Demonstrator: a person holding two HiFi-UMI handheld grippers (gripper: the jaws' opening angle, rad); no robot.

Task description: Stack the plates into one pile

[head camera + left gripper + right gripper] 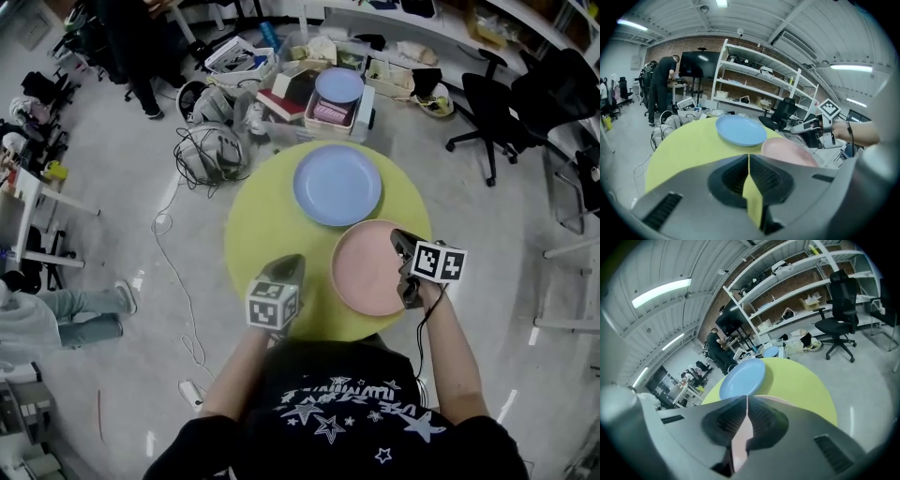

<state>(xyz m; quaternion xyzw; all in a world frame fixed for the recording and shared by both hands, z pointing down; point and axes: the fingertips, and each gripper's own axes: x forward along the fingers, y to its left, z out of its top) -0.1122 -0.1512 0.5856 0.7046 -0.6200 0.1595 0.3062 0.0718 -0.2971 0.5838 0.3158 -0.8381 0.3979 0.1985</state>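
Note:
A blue plate (337,185) lies at the far side of the round yellow-green table (258,225). A pink plate (370,267) lies nearer, at the right. My right gripper (403,255) is at the pink plate's right rim and is shut on it. In the right gripper view the pink plate (740,439) shows between the closed jaws of the right gripper (746,399), with the blue plate (743,378) beyond. My left gripper (291,262) hovers over the table's near left part, shut and empty. The left gripper view shows the left gripper (749,157), the blue plate (740,130) and the pink plate (787,150) ahead.
Behind the table, boxes on the floor carry another blue plate (338,86), beside a tangle of cables (211,155). A black office chair (487,103) stands at the back right. One person stands at the back left (141,56); another sits at the left (56,314).

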